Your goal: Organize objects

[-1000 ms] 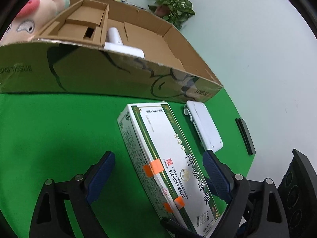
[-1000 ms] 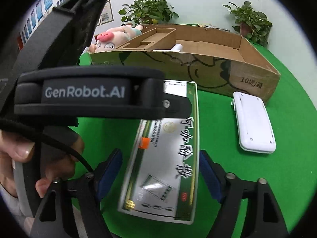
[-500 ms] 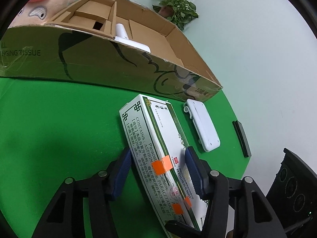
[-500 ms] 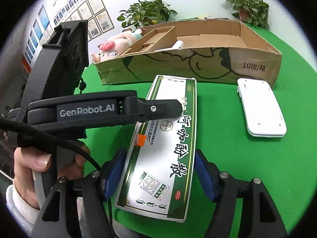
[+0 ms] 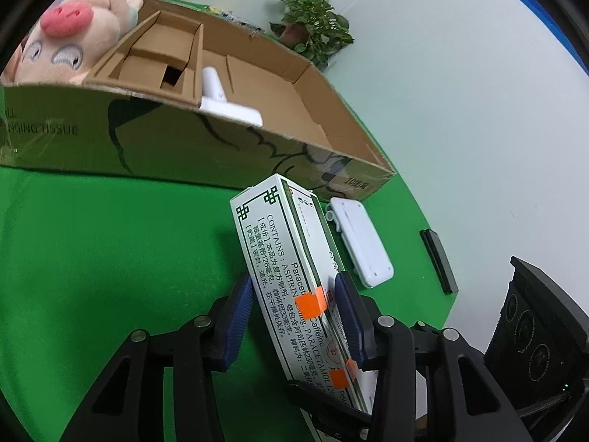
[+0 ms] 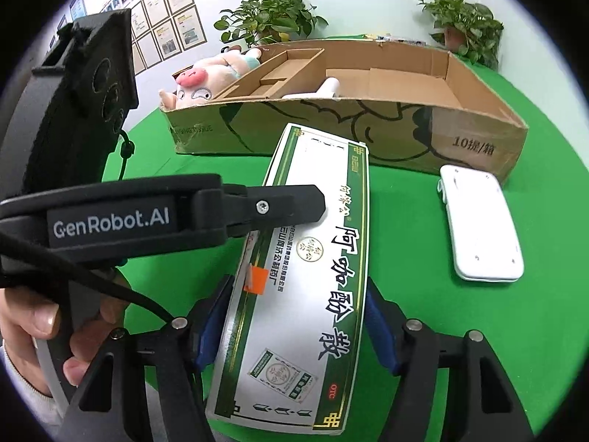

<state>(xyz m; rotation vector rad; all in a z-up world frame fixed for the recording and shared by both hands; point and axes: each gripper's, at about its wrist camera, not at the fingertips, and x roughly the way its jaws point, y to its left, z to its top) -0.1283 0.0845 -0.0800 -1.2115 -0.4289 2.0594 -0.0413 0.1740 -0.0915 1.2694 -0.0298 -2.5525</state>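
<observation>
A long white and green medicine box [image 5: 291, 276] with orange stickers is held tilted above the green table. My left gripper [image 5: 294, 313] is shut on its narrow sides. It also shows in the right wrist view [image 6: 313, 287], where my right gripper [image 6: 294, 324] is shut on its wide sides near the end. The left gripper's finger [image 6: 279, 202] crosses over the box there. An open cardboard box [image 6: 368, 129] lies behind, holding a white object [image 5: 221, 99].
A white flat device [image 6: 478, 228] lies on the green table [image 5: 92, 239] right of the medicine box. A black bar [image 5: 438, 261] lies near the table's right edge. A plush pig [image 5: 70, 40] sits at the carton's left end. Potted plants stand behind.
Both grippers closed from open onto the medicine box. The box has tipped up off the table and moved toward the carton.
</observation>
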